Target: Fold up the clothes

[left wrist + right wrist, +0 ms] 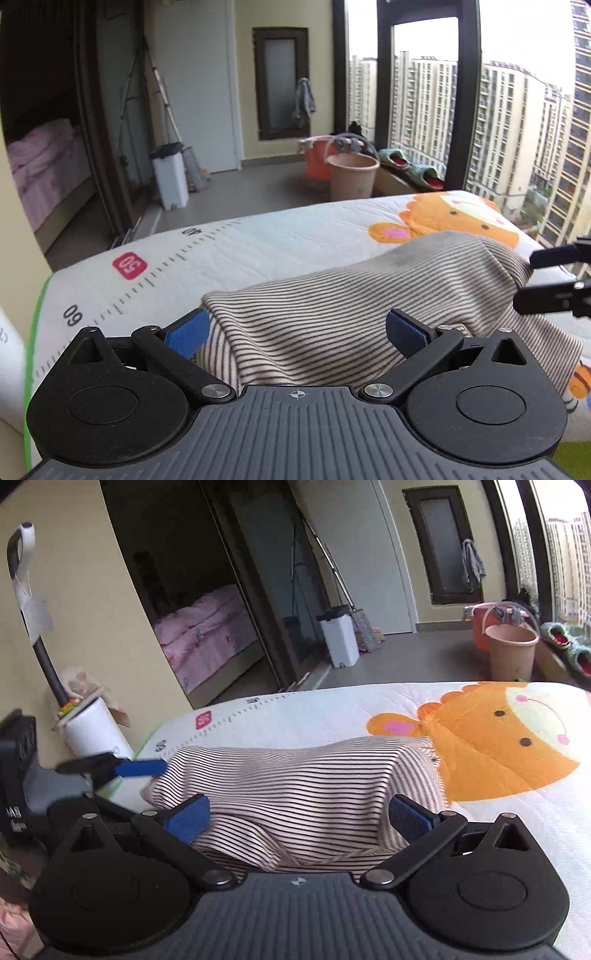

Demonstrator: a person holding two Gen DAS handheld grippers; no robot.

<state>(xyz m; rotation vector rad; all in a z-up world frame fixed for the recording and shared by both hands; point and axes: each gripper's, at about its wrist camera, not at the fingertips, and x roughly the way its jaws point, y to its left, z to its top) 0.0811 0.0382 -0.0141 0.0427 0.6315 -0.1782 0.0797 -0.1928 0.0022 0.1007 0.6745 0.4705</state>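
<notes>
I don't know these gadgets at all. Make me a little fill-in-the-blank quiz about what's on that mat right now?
1. The garment on the mat has thin ____ across it.
2. The cartoon animal printed on the mat is mostly ____ in colour.
3. Both the left tool and the right tool have their jaws ____.
4. The number in the red box on the mat's ruler is ____.

Missing words: stripes; orange; open; 50

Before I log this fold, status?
Both hand-held grippers open: left, right. Striped garment bunched on cartoon mat, ungripped. Nothing in the way.
</notes>
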